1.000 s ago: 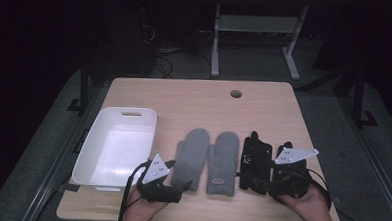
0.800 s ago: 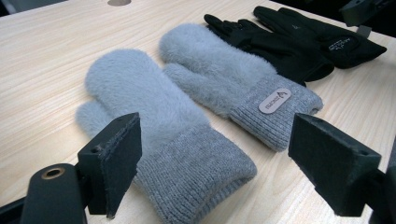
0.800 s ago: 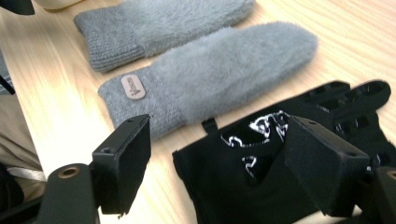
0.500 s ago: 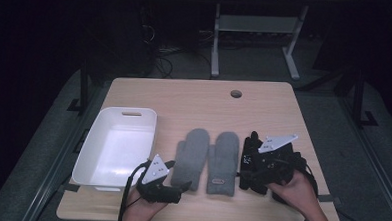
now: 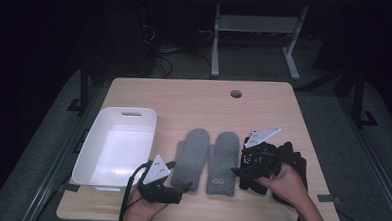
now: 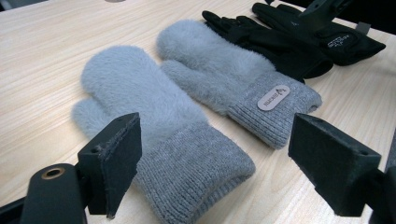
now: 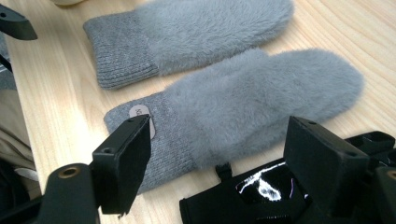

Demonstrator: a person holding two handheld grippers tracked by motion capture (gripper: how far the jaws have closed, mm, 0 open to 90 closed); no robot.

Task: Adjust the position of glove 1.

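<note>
The right gripper (image 5: 245, 171) hangs wide open, holding nothing, over the black gloves (image 5: 287, 159) beside the grey mittens (image 5: 208, 158). The left gripper (image 5: 179, 190), also open and unladen, rests on the desk (image 5: 194, 100) by the mitten cuffs.

Grey mittens (image 5: 206, 160), black gloves (image 5: 276, 164), white bin (image 5: 113, 147), pale wood table (image 5: 194, 103)

Overhead view faces forward; both close gripper views share grey mittens (image 5: 208, 160).
</note>
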